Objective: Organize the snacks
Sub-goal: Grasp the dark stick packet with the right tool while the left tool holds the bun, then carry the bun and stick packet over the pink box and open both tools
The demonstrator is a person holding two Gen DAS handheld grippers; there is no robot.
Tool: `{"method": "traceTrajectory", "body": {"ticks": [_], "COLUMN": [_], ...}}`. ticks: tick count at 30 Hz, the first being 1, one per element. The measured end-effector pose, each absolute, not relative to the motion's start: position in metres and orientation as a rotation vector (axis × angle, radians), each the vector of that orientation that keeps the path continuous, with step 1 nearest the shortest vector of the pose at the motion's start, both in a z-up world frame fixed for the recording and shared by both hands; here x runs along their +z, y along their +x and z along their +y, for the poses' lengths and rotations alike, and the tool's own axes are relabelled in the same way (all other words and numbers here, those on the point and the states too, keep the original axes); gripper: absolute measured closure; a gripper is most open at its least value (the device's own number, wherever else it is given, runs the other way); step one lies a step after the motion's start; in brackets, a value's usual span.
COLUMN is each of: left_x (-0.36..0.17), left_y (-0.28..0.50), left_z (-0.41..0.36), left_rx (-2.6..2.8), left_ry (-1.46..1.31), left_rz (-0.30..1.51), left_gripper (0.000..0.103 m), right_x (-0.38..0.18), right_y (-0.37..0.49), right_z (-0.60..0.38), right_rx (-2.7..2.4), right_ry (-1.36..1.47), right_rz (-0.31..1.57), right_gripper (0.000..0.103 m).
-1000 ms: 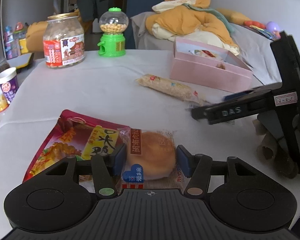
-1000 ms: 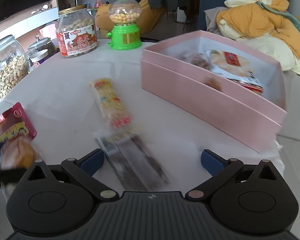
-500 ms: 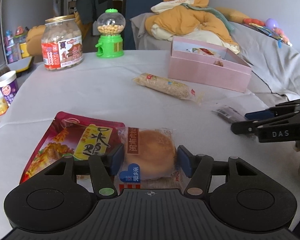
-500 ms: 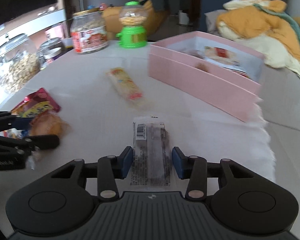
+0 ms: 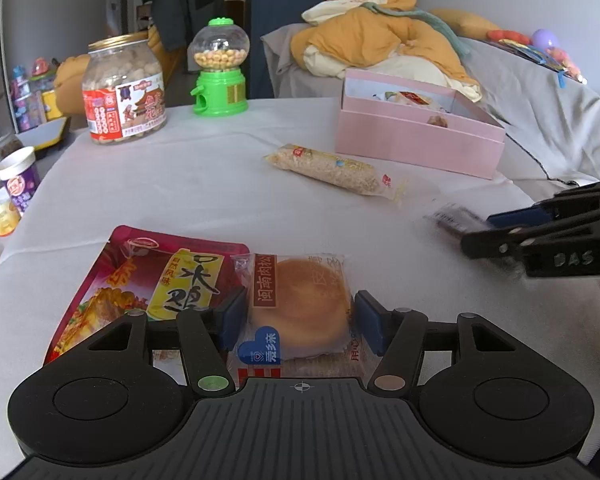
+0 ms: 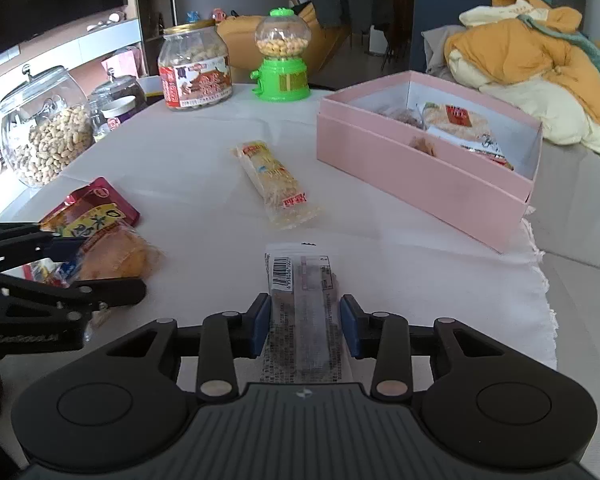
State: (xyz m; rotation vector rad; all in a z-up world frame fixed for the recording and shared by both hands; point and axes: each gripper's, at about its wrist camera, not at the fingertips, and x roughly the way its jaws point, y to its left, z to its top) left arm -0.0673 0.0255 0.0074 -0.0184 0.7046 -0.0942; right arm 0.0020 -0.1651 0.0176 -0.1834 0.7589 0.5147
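- The pink box [image 6: 422, 164] is the landmark: a long cardboard rectangle with smooth matte walls and a white inside, standing open on the white tablecloth [image 6: 188, 160]. It already holds several crinkled snack packets.
- Right gripper [image 6: 305, 330]: its 2 blue pads are closed on a flat clear plastic packet [image 6: 302, 312], which has a barcode and fine print and sticks out ahead of the pads toward the box's near long wall.
- Left gripper [image 5: 298, 322]: its jaws stand wide on either side of a round golden bun [image 5: 298, 304] sealed in glossy clear wrap. I cannot tell whether the pads touch the wrap. It is on the cloth well in front of the box.
- A shiny red foil bag [image 5: 148, 284] lies flat under the bun's edge, on the side away from the box.
- A long grainy rice bar [image 5: 332, 168] in a clear sleeve lies on the cloth just in front of the box.
- Beyond the box's left end stand a green plastic candy dispenser [image 5: 219, 76] with a clear globe, then a clear ribbed jar [image 5: 122, 92] with a gold lid.
- A rounded glass jar of peanuts [image 6: 44, 128] is off the table's far edge.
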Motion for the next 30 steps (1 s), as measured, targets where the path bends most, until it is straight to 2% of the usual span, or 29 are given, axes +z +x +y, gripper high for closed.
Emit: {"method": "traceTrajectory", "body": {"ticks": [6, 12, 17, 21, 24, 26, 30], "left_x": [0.007, 0.011, 0.045, 0.096, 0.115, 0.113, 0.082], "left_y": [-0.068, -0.079, -0.062, -0.003, 0.056, 0.096, 0.172], "left_z": [0.024, 0.028, 0.014, -0.013, -0.03, -0.038, -0.049], "left_rx": [-0.09, -0.207, -0.267, -0.354, -0.381, -0.386, -0.322], "left_ry": [-0.008, -0.128, -0.119, -0.084, -0.156, -0.223, -0.308], "left_rz": [0.706, 0.684, 0.617, 0.527, 0.457, 0.445, 0.58], "left_gripper": [0.041, 0.043, 0.043, 0.042, 0.042, 0.041, 0.046], "right_x": [0.033, 0.041, 0.038, 0.041, 0.044, 0.045, 0.044], "right_y": [-0.003, -0.006, -0.01, -0.011, -0.007, -0.003, 0.008], "right_z": [-0.181, -0.196, -0.212, -0.222, -0.227, -0.229, -0.232], "right_rx": [0.488, 0.44, 0.423, 0.422, 0.407, 0.39, 0.358], "right_ry": [-0.15, -0.152, -0.13, -0.133, -0.13, -0.133, -0.138], "right_rz": [0.721, 0.682, 0.674, 0.65, 0.634, 0.631, 0.642], "right_gripper": [0.066, 0.066, 0.066, 0.066, 0.066, 0.066, 0.066]}}
